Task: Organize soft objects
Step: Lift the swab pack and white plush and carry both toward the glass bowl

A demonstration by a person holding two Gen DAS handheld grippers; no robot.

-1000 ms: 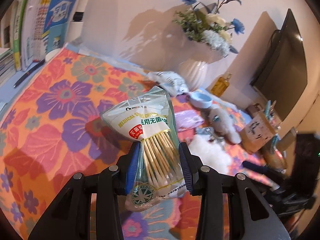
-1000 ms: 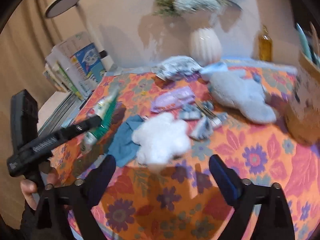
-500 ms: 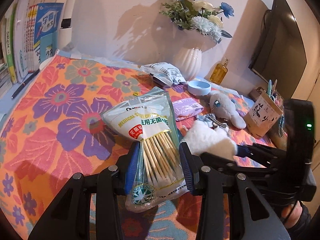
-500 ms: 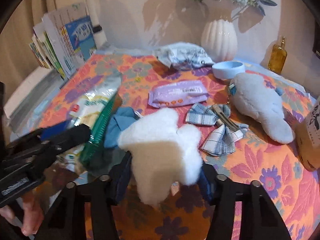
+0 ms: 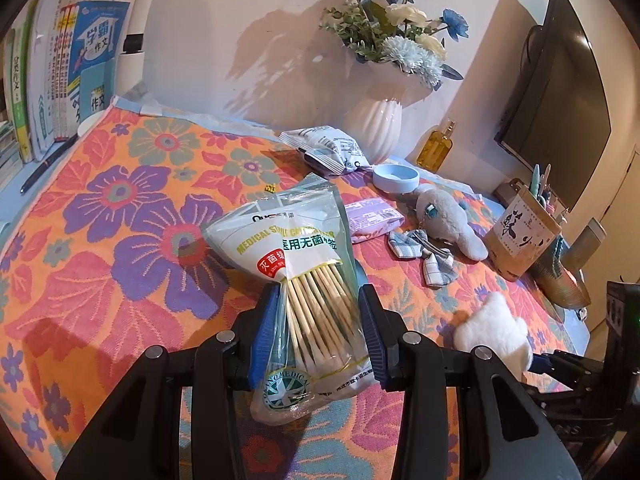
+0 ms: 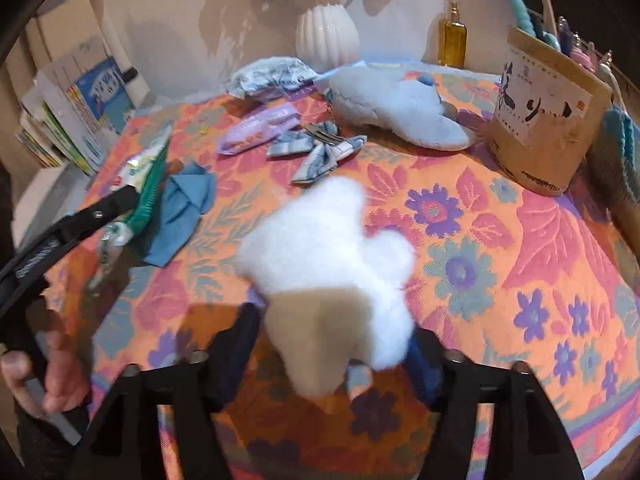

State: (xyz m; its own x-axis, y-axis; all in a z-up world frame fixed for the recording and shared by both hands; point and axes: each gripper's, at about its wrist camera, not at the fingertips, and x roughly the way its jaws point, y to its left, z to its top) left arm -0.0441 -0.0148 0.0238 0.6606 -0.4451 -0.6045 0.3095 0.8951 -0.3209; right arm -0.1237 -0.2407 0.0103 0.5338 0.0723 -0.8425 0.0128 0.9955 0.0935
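Observation:
My left gripper (image 5: pixel 318 332) is shut on a plastic bag of cotton swabs (image 5: pixel 304 264) and holds it above the flowered cloth (image 5: pixel 120 208). My right gripper (image 6: pixel 332 340) is shut on a white fluffy plush (image 6: pixel 332 264), lifted over the cloth; the plush also shows in the left wrist view (image 5: pixel 494 330). A grey-blue plush toy (image 6: pixel 396 100), a plaid bow (image 6: pixel 320 148), a purple tissue pack (image 6: pixel 260 128) and a folded blue cloth (image 6: pixel 182 208) lie on the table.
A white vase with flowers (image 5: pixel 378 124), an amber bottle (image 5: pixel 436 148), a blue dish (image 5: pixel 396 178) and a crumpled white packet (image 5: pixel 328 148) stand at the back. A brown paper pen holder (image 6: pixel 544 120) is at the right. Books (image 5: pixel 60 80) stand at the left.
My right gripper has pulled back toward the near right edge with the white plush in it. My left gripper still holds the swab bag, nearly unmoved.

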